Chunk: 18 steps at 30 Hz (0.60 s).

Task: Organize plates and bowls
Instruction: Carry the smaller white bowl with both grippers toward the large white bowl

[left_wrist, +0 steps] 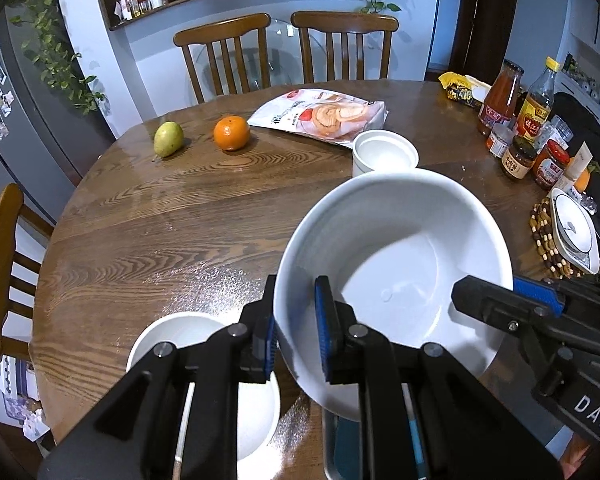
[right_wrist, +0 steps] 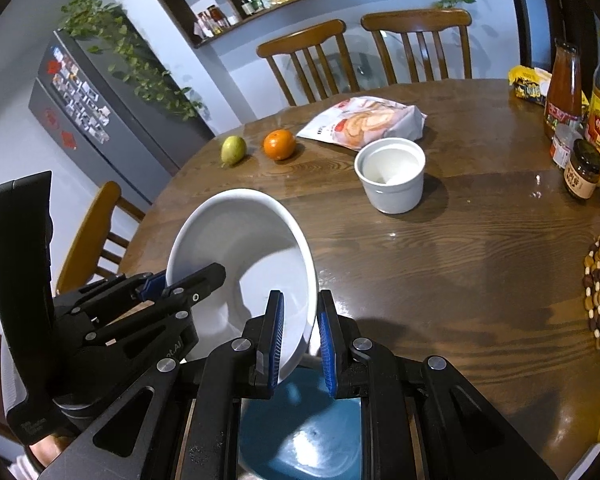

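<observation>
Both wrist views, one moment. We hold the large white bowl (left_wrist: pixel 396 256) by its rim from two sides: the left gripper (left_wrist: pixel 296 332) pinches the near rim between its blue pads, one pad outside the wall and one inside, and the right gripper (right_wrist: pixel 300 344) pinches the opposite rim the same way. The bowl is tilted and, as we read it, clear of the wooden table (left_wrist: pixel 172 224).

Below the left gripper a smaller white bowl (left_wrist: pixel 172 336) rests on the table; below the right gripper lies a blue dish (right_wrist: pixel 300 440) on what looks like a metal tray. Farther off stand a white cup-shaped bowl (right_wrist: pixel 392 176) and, at the table's right edge, a white plate (left_wrist: pixel 572 232) on a beaded trivet (left_wrist: pixel 540 236).

We judge the task early: one bowl in transit, the other pieces scattered, nothing yet visibly stacked.
</observation>
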### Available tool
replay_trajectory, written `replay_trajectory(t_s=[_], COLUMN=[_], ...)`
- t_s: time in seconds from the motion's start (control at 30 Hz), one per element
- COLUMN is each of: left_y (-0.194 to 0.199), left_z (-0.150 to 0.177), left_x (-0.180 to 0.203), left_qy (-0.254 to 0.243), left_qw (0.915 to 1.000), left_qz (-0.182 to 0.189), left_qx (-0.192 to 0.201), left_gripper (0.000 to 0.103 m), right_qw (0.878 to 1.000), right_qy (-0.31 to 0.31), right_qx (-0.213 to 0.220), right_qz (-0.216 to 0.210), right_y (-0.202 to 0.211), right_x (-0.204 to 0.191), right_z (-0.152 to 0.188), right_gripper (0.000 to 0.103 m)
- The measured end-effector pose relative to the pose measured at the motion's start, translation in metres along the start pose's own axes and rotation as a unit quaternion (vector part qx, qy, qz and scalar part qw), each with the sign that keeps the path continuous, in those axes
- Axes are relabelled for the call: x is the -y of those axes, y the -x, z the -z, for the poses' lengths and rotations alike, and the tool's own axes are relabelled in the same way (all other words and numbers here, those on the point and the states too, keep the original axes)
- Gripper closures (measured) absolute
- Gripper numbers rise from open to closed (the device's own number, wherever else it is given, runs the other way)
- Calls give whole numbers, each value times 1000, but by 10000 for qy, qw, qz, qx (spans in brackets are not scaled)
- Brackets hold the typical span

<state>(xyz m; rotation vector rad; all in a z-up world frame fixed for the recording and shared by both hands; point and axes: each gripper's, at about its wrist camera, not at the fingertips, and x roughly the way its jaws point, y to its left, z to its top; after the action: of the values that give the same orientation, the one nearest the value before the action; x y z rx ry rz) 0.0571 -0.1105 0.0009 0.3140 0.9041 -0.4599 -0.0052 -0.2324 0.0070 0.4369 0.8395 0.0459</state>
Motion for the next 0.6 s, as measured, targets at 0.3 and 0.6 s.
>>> replay_trajectory(t_s=[0.3, 0.6], left_y=[14, 27], left_z=[11, 25], left_x=[-9, -25], left_qy=[48, 145], left_qw=[9999, 9996], left_qz=[-83, -186], left_qx=[74, 148], left_gripper=[88, 87], right_qw=[9999, 9996], right_qy=[84, 220], right_qx=[26, -28], right_qz=[-86, -166], right_y=[7, 4], right_x=[-16, -36], right_z=[12, 20], right_gripper=[83, 83])
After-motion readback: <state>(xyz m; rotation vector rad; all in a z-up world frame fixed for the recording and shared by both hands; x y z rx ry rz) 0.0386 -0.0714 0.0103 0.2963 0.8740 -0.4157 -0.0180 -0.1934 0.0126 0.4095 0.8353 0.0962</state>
